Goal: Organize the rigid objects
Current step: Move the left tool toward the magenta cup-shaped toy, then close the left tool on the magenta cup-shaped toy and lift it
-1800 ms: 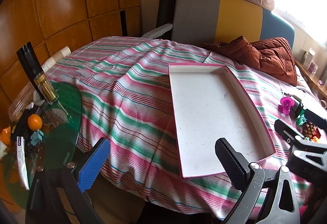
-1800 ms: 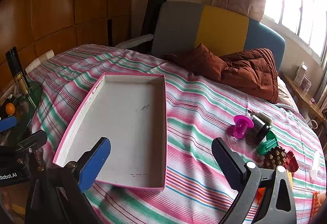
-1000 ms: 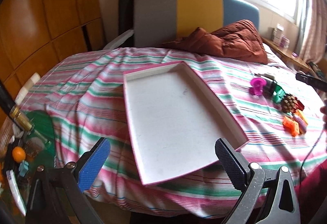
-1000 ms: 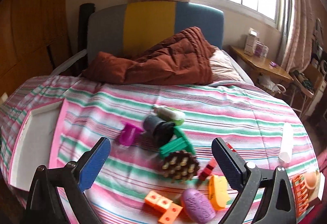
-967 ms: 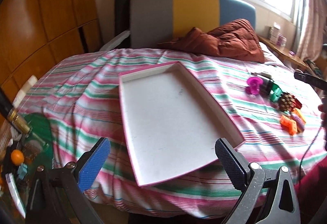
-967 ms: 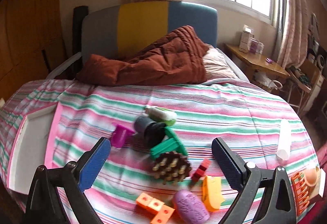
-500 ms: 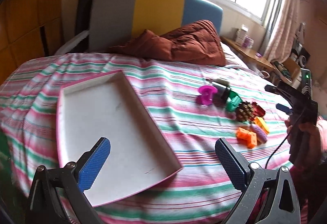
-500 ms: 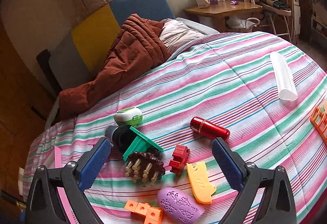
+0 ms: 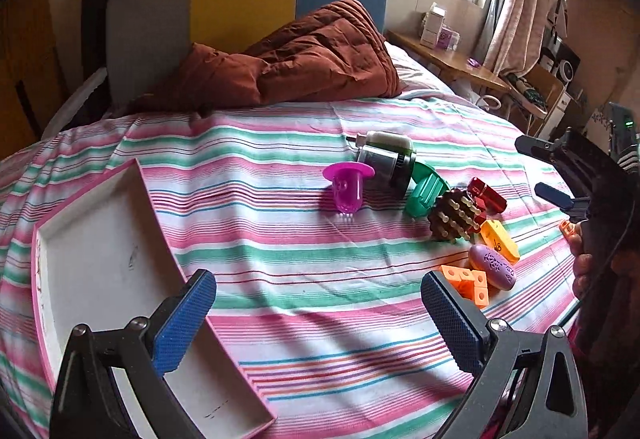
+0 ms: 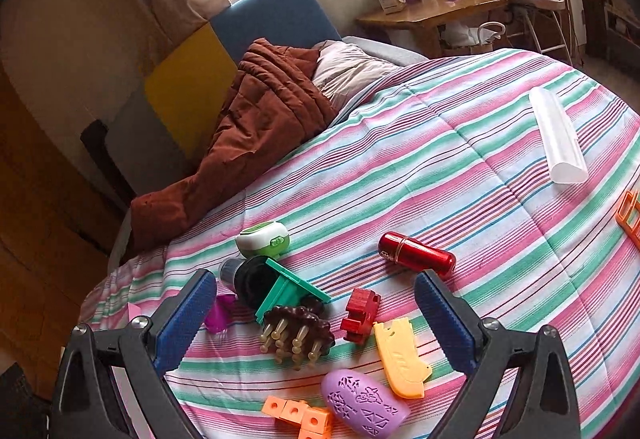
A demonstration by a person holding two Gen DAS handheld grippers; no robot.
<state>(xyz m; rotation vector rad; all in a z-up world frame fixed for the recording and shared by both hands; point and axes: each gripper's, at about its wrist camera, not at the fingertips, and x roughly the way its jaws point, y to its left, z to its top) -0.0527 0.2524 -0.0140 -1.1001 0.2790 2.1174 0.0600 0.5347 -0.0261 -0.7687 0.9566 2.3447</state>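
A pink-rimmed white tray point(image 9: 100, 271) lies empty at the left of the striped bed. A cluster of small objects lies to its right: a magenta cup point(image 9: 347, 187), a dark cylinder point(image 9: 386, 163), a green piece point(image 9: 424, 191), a brown spiky brush point(image 10: 298, 331), a red cylinder point(image 10: 416, 253), a red block point(image 10: 360, 309), a yellow piece point(image 10: 400, 357), a purple oval point(image 10: 362, 401) and orange cubes point(image 10: 298, 413). My left gripper point(image 9: 318, 319) is open and empty above the bed between tray and cluster. My right gripper point(image 10: 316, 319) is open and empty, hovering over the cluster.
A brown quilt point(image 9: 304, 59) is heaped by the headboard. A white tube point(image 10: 558, 137) and an orange grid piece point(image 10: 630, 215) lie at the bed's right. A green-white case point(image 10: 262, 239) lies behind the cluster. A wooden side table point(image 10: 432, 13) stands beyond.
Both grippers have swung right, away from the tray and toward the cluster of small objects. The right gripper has come down closer over them. Both stay open.
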